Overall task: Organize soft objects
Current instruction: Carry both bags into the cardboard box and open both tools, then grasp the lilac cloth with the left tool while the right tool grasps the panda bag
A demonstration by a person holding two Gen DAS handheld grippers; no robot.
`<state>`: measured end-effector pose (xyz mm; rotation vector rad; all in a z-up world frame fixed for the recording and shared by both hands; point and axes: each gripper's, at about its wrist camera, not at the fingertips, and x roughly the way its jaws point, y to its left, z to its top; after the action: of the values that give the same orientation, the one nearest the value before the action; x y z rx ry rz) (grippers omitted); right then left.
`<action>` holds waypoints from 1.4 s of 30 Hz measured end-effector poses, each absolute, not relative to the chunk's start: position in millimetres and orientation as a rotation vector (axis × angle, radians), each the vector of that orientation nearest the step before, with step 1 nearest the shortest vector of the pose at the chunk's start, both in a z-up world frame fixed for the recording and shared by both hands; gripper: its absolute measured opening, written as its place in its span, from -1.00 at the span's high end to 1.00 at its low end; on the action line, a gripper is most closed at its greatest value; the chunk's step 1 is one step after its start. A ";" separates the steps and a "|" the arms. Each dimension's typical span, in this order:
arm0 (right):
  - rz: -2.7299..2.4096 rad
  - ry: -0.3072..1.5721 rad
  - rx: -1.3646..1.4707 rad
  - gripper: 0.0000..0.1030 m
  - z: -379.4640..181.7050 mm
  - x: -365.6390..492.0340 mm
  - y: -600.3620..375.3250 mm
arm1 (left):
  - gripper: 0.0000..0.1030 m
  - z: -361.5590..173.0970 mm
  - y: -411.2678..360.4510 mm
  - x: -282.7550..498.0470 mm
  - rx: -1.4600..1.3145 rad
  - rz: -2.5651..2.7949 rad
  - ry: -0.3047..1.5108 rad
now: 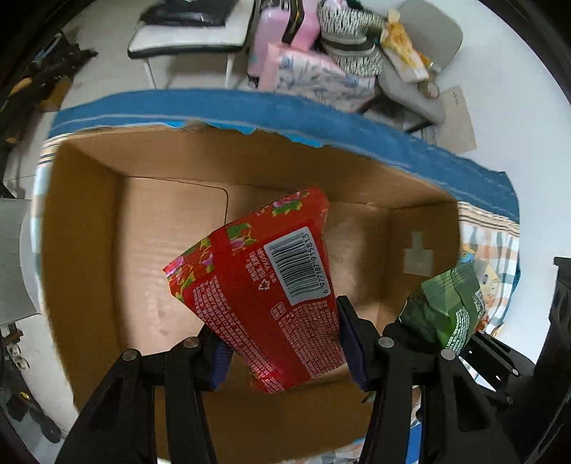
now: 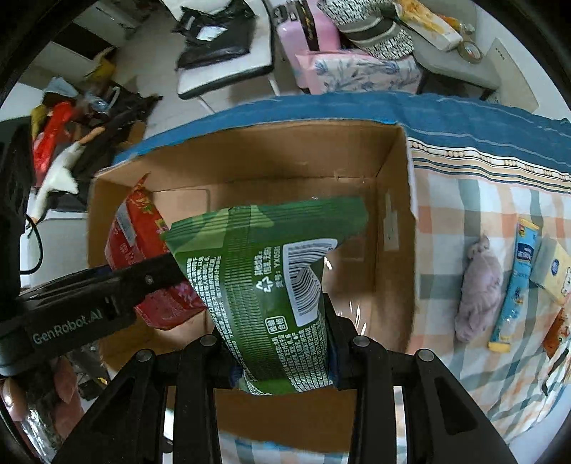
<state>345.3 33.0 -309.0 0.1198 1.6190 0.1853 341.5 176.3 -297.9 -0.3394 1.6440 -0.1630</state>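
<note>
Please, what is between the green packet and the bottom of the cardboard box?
Nothing: in the right wrist view, the box floor below the green packet looks bare.

This looks like a lived-in room of a home, likely a bedroom. A checked bedsheet (image 2: 481,221) with a blue border covers the soft surface at 3 o'clock in the right wrist view. At 12 o'clock a pink suitcase (image 2: 303,28) stands beside a floral pillow (image 2: 360,73), with a striped bag (image 2: 374,30) on a grey chair (image 2: 460,66). At 11 o'clock is a white chair (image 2: 228,67) carrying a black bag (image 2: 214,35). Loose household clutter (image 2: 67,132) lies on the pale tiled floor at 9 o'clock.
</note>
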 end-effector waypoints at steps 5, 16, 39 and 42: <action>0.130 1.648 0.075 0.27 -341.4 364.3 37.2 | 0.04 -323.8 166.9 356.4 -0.333 -0.211 1.695; 0.095 1.635 0.065 -0.36 -358.3 389.3 34.2 | 0.00 -333.1 166.2 370.7 -0.262 -0.151 1.738; 0.097 1.502 0.002 -1.00 -246.9 286.4 38.1 | -0.91 -218.8 209.2 269.0 -0.098 0.000 1.417; 0.104 1.482 0.012 -1.00 -230.0 269.6 38.2 | -0.91 -200.9 209.1 255.9 -0.086 -0.009 1.390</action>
<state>269.6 38.2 -230.0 0.0123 1.4816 0.1043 255.9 209.1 -200.9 -0.0855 1.3903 -0.0090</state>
